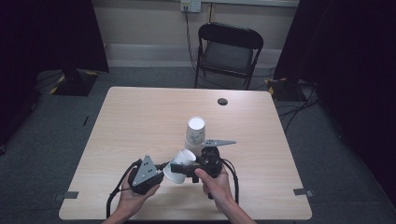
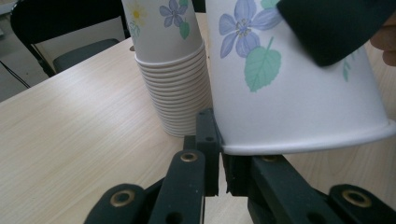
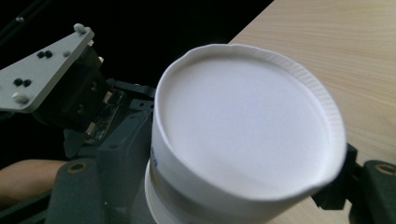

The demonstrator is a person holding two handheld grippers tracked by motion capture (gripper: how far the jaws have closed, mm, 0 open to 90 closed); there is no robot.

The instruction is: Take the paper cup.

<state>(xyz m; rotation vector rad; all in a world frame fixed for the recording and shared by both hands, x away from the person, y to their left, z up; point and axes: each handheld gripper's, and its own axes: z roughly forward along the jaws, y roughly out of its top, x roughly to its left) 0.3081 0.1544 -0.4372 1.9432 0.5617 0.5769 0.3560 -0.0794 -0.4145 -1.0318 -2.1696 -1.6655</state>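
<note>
1. The room is dim, with dark curtains at both sides, a black folding chair (image 1: 229, 49) behind, and a light wooden table (image 1: 140, 116) on grey carpet.
2. Near the middle of the table, a little toward the near edge, stands a stack of paper cups (image 1: 194, 135), upside down, with a flower print.
3. One single paper cup (image 1: 180, 165) is lifted off and lies tilted between the two grippers, just in front of the stack and close to the near edge.
4. The left gripper (image 2: 219, 154) has its jaws closed on the rolled rim of this cup; in the left gripper view the two pads pinch the rim wall between them.
5. The right gripper (image 1: 187, 168) is around the upper part of the cup. In the right gripper view the cup's white bottom (image 3: 243, 126) faces the camera, and the jaws stand wide beside the wall; I cannot tell if they press on it.
6. My judgement: the step in hand is to pass the separated cup to one gripper.
7. To do it well, the pinch on the rim must stay gentle, because thin paper bends easily.
8. The right jaws should clear the wall fully before the cup moves, and the cup should stay away from the stack.
</note>
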